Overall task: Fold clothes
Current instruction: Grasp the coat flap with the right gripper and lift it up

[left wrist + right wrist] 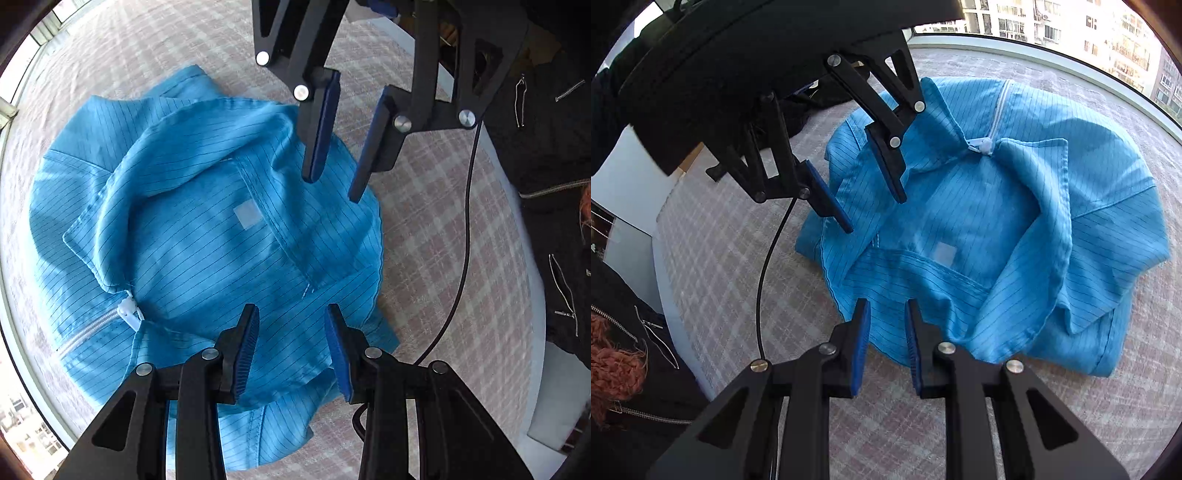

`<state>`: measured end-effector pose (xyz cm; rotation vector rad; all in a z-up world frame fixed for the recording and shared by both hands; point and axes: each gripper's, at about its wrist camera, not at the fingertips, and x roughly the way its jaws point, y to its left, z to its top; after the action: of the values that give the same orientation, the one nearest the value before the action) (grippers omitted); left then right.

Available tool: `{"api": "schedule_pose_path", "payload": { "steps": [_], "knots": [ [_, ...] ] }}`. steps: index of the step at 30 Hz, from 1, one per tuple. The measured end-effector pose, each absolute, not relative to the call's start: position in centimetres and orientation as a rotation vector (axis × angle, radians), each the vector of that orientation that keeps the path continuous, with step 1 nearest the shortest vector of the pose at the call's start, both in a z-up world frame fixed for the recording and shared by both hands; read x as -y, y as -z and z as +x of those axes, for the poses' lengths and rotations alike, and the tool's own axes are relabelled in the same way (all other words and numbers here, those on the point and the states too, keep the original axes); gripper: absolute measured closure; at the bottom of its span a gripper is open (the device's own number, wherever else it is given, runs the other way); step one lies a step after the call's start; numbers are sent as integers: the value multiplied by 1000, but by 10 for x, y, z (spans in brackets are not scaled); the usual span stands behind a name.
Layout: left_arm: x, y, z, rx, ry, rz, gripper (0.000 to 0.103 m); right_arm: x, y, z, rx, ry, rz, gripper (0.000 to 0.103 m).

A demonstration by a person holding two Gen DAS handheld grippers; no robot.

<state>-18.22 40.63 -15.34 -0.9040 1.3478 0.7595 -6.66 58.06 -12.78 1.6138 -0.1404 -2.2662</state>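
Blue pinstriped jacket (207, 236), the garment this is all about, lies in a rounded, bunched bundle on the checked tablecloth (436, 258), near the person's side of the table. It is gathered in on itself more than folded flat: layers overlap, the collar (88, 254) is turned up, and the white zipper (127, 308) runs out from under it toward the far edge. A chest pocket with a small pale patch (246, 216) faces up in the middle.

On the left, the left gripper (291, 345) hovers over the bundle's near edge with its blue pads spread apart and nothing between them. On the right, the right gripper (884, 341) hangs over the opposite edge, its pads also parted and empty, though the gap looks narrower.

As for progress, the jacket is compact but lumpy, with a loose corner poking out below and uneven edges. That could be a rough fold just let go of, or a heap waiting to be spread out; I can't say which from here. A neat, squared stack it is not.
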Motion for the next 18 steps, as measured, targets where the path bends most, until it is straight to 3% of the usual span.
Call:
{"api": "schedule_pose_path", "payload": {
  "steps": [4,15,17,18],
  "knots": [
    [-407,171,-189,-1409,-673,-914,68,-582,128,-66,133,2263,1641,83],
    [-401,179,-188,-1343,-638,-905,68,-567,137,-94,57,2189,1668,83],
    [-403,179,-191,-1329,-665,-901,77,-567,140,-99,43,2184,1675,81],
    [-403,179,-193,-1316,-684,-897,88,-567,142,-101,35,2182,1683,80]
  ]
}}
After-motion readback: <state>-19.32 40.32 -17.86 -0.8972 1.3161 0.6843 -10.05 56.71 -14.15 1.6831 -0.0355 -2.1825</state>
